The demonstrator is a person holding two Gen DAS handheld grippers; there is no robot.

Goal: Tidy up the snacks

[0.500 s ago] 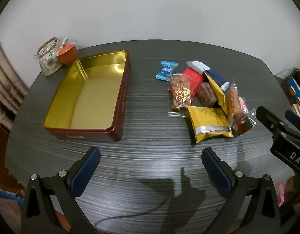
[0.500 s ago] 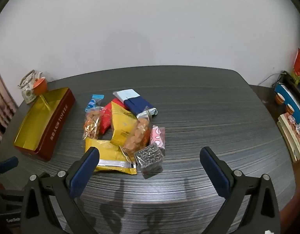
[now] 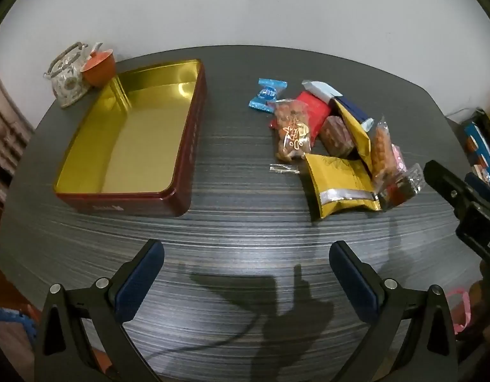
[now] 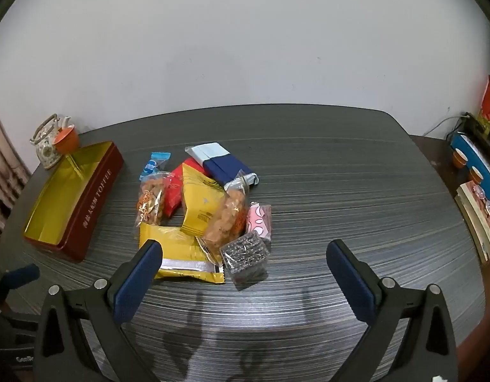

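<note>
Left gripper (image 3: 245,273): mine, spread wide with nothing between the blue pads, hanging over bare table at 6 o'clock in its own view.
Right gripper (image 4: 245,273): mine, likewise spread wide and holding nothing; its left pad (image 4: 138,281) overlaps the near edge of the snack pile as seen from its camera.
Table (image 4: 340,191): dark, striped grain, carries everything listed.
Tin (image 3: 187,146): dark red outside, gold inside, lid off, nothing in it; at 10 o'clock in the left view, well apart from the pile.
Snack pile: loose heap at 2 o'clock in the left view, 11 o'clock in the right view.
Yellow packet (image 4: 181,254): nearest my right gripper, silver band along one end.
Dark seed bar (image 4: 245,254): clear wrap, just beside the yellow packet, at the pile's near corner.
Second yellow packet (image 4: 202,203): lies across the red packet (image 4: 174,191).
Nut bag (image 4: 151,202): clear, on the tin side of the heap.
Fried snack bag (image 4: 227,216): clear, lying over the second yellow packet.
Pink packet (image 4: 259,221): touching the fried snack bag.
Navy and pale packet (image 4: 219,160): far side of the heap.
Blue candy (image 3: 266,95): apart from the heap, between it and the tin.
Clear wrapper scrap (image 3: 283,169): loose on the table, tin side of the yellow packet.
Teapot (image 3: 68,76): beyond the tin's far corner, orange cup (image 3: 99,67) touching it.
In the way: the table between tin and pile bears only the blue candy and the scrap.
</note>
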